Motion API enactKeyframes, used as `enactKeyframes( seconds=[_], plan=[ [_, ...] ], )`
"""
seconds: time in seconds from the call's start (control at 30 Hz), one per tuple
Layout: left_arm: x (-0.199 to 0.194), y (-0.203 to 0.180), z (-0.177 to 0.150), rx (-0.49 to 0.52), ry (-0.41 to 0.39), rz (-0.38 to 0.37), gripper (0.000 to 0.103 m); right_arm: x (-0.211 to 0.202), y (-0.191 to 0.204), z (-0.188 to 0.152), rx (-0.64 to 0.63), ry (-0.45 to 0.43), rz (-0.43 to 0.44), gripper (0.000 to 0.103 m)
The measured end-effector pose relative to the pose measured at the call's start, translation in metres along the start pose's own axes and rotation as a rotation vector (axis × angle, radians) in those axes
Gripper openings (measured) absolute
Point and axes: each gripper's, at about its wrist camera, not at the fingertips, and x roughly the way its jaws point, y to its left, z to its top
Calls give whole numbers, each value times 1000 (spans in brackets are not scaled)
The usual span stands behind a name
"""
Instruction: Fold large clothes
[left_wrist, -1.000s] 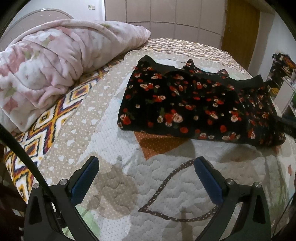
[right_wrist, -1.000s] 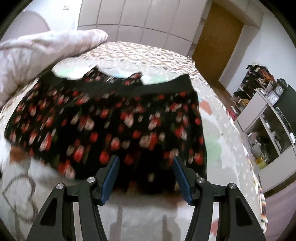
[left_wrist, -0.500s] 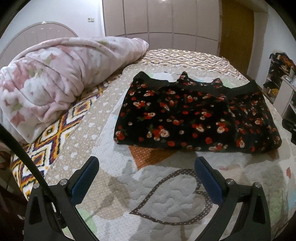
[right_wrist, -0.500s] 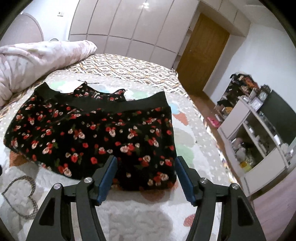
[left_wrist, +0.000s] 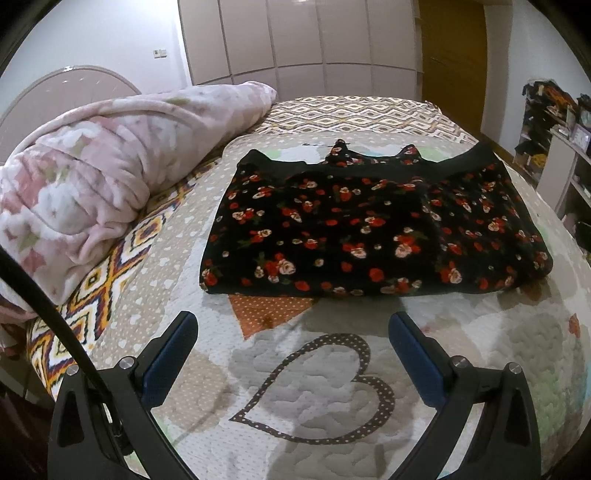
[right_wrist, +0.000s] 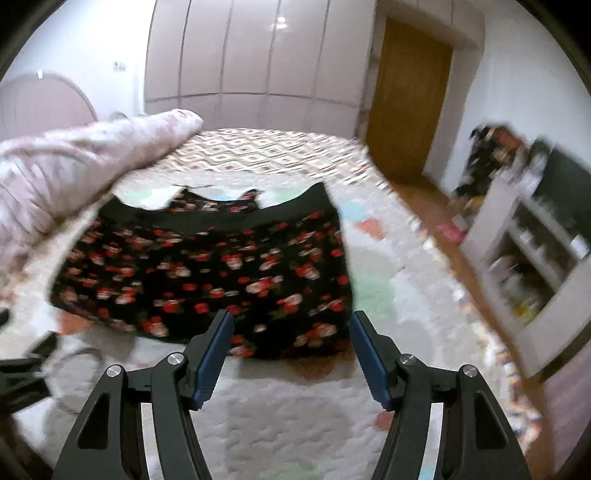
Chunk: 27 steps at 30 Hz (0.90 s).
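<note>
Grippers both hang clear: the left gripper (left_wrist: 291, 332) spread wide and empty, the right gripper (right_wrist: 290, 332) parted, gripping nothing. The black garment with red flowers (left_wrist: 373, 229) lies folded flat on the quilted heart-patterned bedspread (left_wrist: 306, 398). Risk now is a careless re-grab snagging one layer, dragging the fold open.

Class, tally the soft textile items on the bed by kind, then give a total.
Floral garment: 1
Pink blanket: 1
Quilted bedspread: 1
Total: 3
</note>
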Motion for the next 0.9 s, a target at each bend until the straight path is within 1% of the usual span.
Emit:
enactKeyframes(
  seconds=[0.07,0.17,0.3,0.43,0.67,0.7,0.73,0.8,0.9],
  plan=[
    [-1,-2,1,3,1,0,103,-2,-6,-3,47,27,88,71],
    [-3,-7,1,13,3,0,103,-2,-7,-8,63,45,125,72],
    [-6,-15,1,37,1,3,103,-4,-10,-12,75,45,124,72],
    [-9,-23,1,59,1,4,103,-5,-20,-14,88,41,101,72],
    [-13,-34,1,82,0,5,103,-11,-29,-21,101,40,108,74],
    [-13,-35,1,84,0,5,103,-11,-29,-22,97,42,100,74],
    [-13,-36,1,87,1,5,103,-10,-29,-23,86,46,73,74],
    [-13,-39,0,92,3,2,103,-8,-26,-24,51,40,-15,74],
    [-16,-41,-1,103,-2,2,103,-11,-23,-25,-5,6,-164,74]
  ],
)
